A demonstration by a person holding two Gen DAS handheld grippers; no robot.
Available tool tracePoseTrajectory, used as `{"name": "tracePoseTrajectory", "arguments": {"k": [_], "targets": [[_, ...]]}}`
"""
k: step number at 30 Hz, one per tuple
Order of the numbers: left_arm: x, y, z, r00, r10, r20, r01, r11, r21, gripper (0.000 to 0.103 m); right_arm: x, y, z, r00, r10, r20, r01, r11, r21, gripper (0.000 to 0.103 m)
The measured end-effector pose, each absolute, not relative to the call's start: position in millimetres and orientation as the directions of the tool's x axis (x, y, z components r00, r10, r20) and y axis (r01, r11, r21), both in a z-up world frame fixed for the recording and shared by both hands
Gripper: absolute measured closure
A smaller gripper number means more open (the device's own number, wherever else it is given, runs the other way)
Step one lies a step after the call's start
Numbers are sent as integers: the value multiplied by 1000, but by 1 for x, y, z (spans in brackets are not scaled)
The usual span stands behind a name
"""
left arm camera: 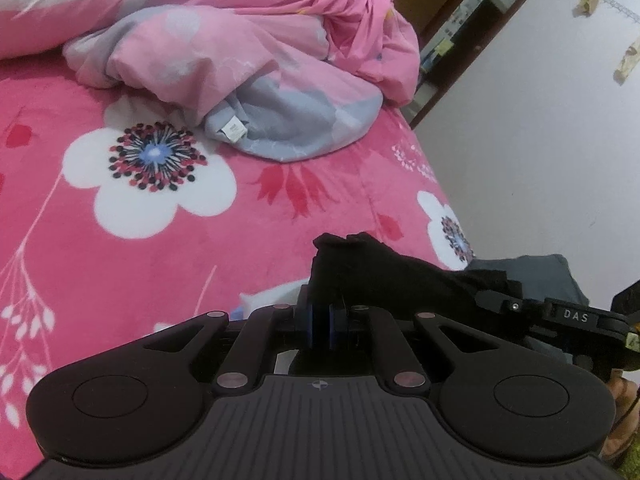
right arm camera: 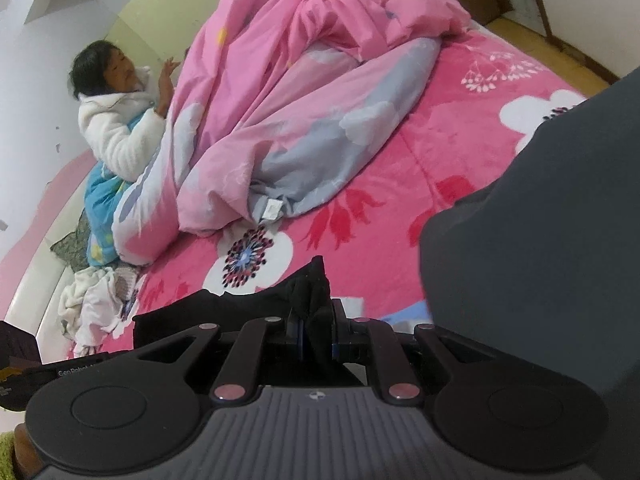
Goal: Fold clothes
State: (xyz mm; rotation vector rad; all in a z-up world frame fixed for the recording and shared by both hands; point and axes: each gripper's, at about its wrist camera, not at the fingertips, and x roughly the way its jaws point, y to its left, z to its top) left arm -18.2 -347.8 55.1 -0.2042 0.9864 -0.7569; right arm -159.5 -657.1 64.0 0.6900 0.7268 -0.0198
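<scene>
A black garment (left arm camera: 384, 268) hangs stretched between my two grippers, just above the pink flowered bedspread (left arm camera: 132, 240). My left gripper (left arm camera: 321, 312) is shut on one bunched end of it. In the right wrist view my right gripper (right arm camera: 316, 322) is shut on the other bunched end of the black garment (right arm camera: 306, 286). The right gripper's body (left arm camera: 572, 316) shows at the right edge of the left wrist view. A dark grey garment (right arm camera: 540, 248) fills the right side of the right wrist view, close to the lens, and hides the bed behind it.
A crumpled pink and grey duvet (left arm camera: 248, 52) lies across the far part of the bed. A person in a white jacket (right arm camera: 120, 128) sits at the bed's head. White clothes (right arm camera: 94, 300) lie heaped at the bed's edge. A white wall (left arm camera: 540, 140) runs along the bed's right side.
</scene>
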Motion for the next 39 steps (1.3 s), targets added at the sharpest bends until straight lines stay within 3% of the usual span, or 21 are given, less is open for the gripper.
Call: {"name": "tracePoseTrajectory", "arguments": {"k": [6, 8, 9, 11, 13, 15, 18, 20, 25, 30, 34, 39], "targets": [[8, -369, 22, 252, -650, -716, 495, 723, -482, 95, -139, -659, 47, 703, 146, -696, 289, 836, 467, 90], [17, -368, 15, 238, -639, -732, 473, 734, -487, 78, -129, -654, 39, 661, 102, -743, 302, 871, 388, 90], [22, -366, 13, 235, -634, -736, 454, 742, -494, 75, -125, -649, 38, 649, 84, -756, 301, 884, 357, 89], [31, -358, 17, 258, -644, -720, 409, 748, -523, 65, -121, -639, 42, 633, 40, -773, 300, 908, 292, 82], [37, -347, 27, 314, -652, -690, 361, 754, -549, 59, -126, -632, 52, 659, -22, -751, 299, 925, 235, 62], [42, -337, 40, 370, -646, -668, 328, 763, -557, 59, -133, -627, 63, 698, -86, -711, 312, 930, 194, 55], [37, -334, 60, 387, -658, -646, 387, 752, -534, 59, -146, -624, 82, 737, -131, -663, 318, 933, 170, 56], [27, -346, 66, 339, -677, -653, 498, 718, -486, 59, -155, -614, 95, 756, -133, -640, 291, 945, 147, 62], [-7, -396, 45, 221, -648, -729, 741, 597, -306, 59, -131, -602, 76, 674, -30, -738, 259, 945, 198, 79], [18, -400, 17, 272, -593, -758, 632, 704, -324, 59, -85, -624, 24, 590, -70, -805, 435, 867, 243, 89], [20, -372, 45, 312, -614, -725, 593, 722, -356, 59, -108, -624, 54, 648, -138, -749, 440, 871, 220, 89], [-33, -357, 74, 191, -642, -742, 708, 614, -349, 58, -184, -611, 104, 668, -94, -738, 354, 913, 204, 89]]}}
